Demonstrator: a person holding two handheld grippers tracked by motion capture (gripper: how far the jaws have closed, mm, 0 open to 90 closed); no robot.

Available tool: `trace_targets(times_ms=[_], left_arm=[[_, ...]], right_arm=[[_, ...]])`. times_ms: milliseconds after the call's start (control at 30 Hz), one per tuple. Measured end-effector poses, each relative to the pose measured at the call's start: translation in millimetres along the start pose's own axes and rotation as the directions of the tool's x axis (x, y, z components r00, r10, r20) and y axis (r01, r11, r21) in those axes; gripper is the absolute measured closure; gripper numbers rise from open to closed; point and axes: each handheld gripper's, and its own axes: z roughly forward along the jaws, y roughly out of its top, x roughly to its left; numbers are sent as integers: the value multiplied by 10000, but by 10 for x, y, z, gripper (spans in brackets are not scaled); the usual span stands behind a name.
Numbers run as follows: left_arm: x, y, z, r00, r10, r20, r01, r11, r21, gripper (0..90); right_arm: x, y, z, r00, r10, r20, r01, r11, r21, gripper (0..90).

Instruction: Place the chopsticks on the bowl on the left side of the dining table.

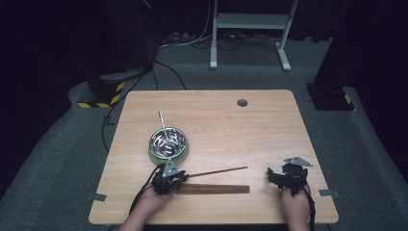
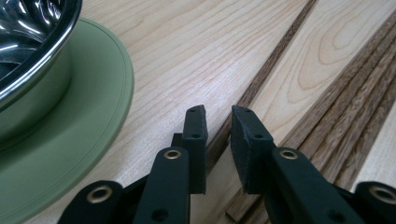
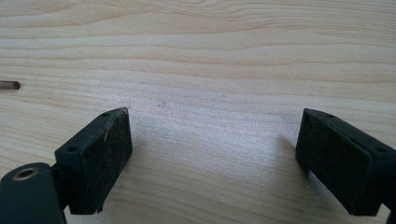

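L gripper (image 1: 179, 177) sits at the table's (image 1: 269, 125) near edge, just in front of the steel bowl (image 1: 168, 141) on its green saucer (image 2: 88, 121). Its jaws are nearly closed, w/ a narrow gap astride the near end of a thin dark wooden stick (image 2: 275, 51); can't tell if the pads press it. Stick runs right across the table, just behind a flat wooden ruler (image 1: 213, 189). A metal rod (image 1: 163, 124) leans in the bowl. R gripper (image 1: 276, 174) rests well apart to the right, jaws wide open over bare wood, holding nothing.
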Motion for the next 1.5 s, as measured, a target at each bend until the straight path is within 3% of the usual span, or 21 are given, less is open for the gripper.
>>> trace_targets(times_ms=[133,233,300,333,433,500,567,733,767,933,967,1267,1400,1500], left_arm=[[34,-4,-36,9999,70,79,-70,9999,102,796],[48,-11,-58,9998,-194,80,194,9998,-43,817],[71,-11,-82,10000,5,27,-5,9999,135,819],[81,-18,-96,9999,-143,9,143,9999,-56,821],[140,-26,-163,10000,47,-19,-47,9999,119,824],[147,-32,-180,9998,-191,-68,191,9998,11,824],[185,-33,-209,10000,-59,-70,59,10000,76,822],[202,-24,-177,9993,-305,-208,302,9994,-169,729],[205,-15,-159,9996,-123,-235,122,9999,-39,702],[160,-18,-104,9997,-146,-196,140,9995,-289,666],[171,-18,-113,9998,95,-196,-98,9999,-111,666],[173,-7,-95,9998,-156,-123,154,9997,-205,812],[167,-10,-93,9997,-227,-93,225,9994,-278,829],[170,-19,-111,9999,38,-130,-40,9999,-153,835]], right_arm=[[1,0,-1,10000,-5,-15,5,10000,3,105],[1,0,-1,10000,-3,-16,3,10000,1,106],[1,0,-1,10000,-5,-16,5,10000,2,106],[1,0,-1,10000,-5,-16,5,10000,3,106],[1,-1,-1,10000,1,-24,-1,10000,1,106],[1,-1,-1,10000,-6,-26,6,10000,2,106],[2,-1,-1,10000,-4,-27,4,10000,2,106],[2,-1,-2,10000,-3,-26,3,10000,6,106],[2,-1,-2,10000,-8,-27,8,10000,6,106],[1,-1,-1,10000,-32,-24,32,10000,-7,105],[1,-1,0,10000,-55,-16,55,10000,-23,106],[3,-1,0,10000,-32,-20,32,10000,-28,106],[3,-1,0,10000,-33,-19,33,10000,-28,106],[3,-1,-1,10000,-39,-20,39,10000,-21,106]])
